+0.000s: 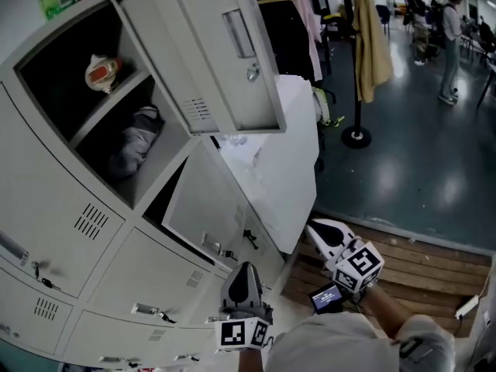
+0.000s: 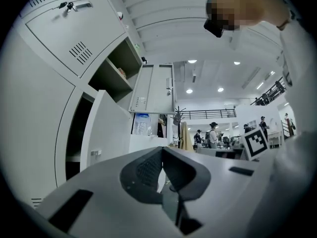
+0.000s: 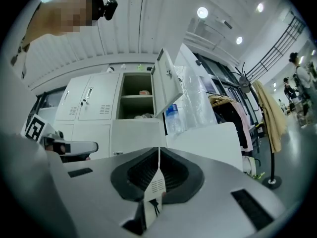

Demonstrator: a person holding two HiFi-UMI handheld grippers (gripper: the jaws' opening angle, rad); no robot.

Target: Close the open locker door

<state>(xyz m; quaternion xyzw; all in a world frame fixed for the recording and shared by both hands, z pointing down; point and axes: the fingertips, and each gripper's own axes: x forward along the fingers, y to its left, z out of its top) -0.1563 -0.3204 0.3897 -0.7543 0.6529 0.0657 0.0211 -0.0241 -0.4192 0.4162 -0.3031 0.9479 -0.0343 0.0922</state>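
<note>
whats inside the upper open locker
Above the locker's shelf sits a white-and-orange item; below the shelf lies a grey cloth bundle. Deeper in is too dark to tell.

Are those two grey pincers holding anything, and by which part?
Nothing: the grey left gripper and the grey right gripper are both shut and empty.

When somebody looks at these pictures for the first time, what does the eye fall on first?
The upper locker door stands wide open at the head view's top, baring a red-and-white object above a grey bundle inside. Under it a second door stands ajar. The left claw and right claw sit shut and empty at the bottom.
</note>
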